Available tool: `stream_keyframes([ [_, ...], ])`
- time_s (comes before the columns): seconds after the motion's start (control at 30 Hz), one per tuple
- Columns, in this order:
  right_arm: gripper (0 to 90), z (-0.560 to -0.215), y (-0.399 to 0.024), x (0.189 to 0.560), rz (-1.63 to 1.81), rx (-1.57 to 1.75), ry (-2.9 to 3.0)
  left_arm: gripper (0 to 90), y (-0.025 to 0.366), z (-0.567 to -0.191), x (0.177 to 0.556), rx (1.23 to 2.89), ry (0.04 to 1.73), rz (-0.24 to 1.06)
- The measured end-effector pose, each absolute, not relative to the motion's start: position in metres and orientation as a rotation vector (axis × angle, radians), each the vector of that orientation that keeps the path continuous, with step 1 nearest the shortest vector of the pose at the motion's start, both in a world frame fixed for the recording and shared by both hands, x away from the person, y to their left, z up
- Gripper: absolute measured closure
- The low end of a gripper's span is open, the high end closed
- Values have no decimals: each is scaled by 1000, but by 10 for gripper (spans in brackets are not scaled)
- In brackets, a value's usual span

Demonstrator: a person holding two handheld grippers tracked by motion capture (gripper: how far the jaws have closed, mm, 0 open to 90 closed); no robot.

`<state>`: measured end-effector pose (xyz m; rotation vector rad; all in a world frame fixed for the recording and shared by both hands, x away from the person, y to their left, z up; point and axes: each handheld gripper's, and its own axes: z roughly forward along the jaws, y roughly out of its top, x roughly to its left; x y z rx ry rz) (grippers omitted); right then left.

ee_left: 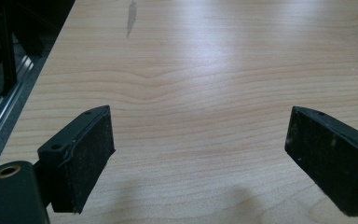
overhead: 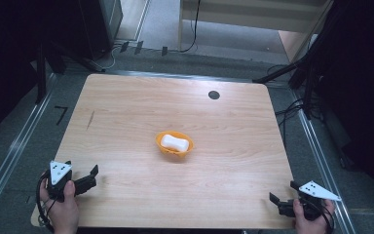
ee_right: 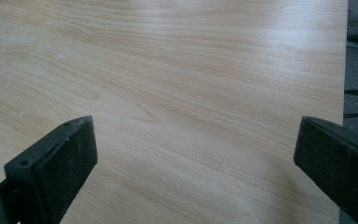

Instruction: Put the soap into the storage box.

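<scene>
An orange bowl sits near the middle of the wooden table, with a white bar of soap lying in it. My left gripper rests at the table's front left corner, held by a hand, its jaws wide apart with nothing between them. My right gripper sits at the front right corner, also held by a hand and open. In the left gripper view the left gripper spans bare wood. The right gripper in its own view also frames bare table top.
A small black round mark lies on the table near the far right. A dark streak marks the wood at the left. Metal rails run along both sides of the table, and cables trail on the floor at the right.
</scene>
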<state>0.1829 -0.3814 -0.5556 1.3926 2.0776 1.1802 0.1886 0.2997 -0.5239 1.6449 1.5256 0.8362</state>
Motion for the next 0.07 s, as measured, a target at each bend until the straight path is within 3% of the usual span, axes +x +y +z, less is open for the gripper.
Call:
stream_keyframes([
  [0.07, 1, -556, -381, 183, 1172, 1394, 2071, 83, 300, -524, 189, 1646, 1527, 834],
])
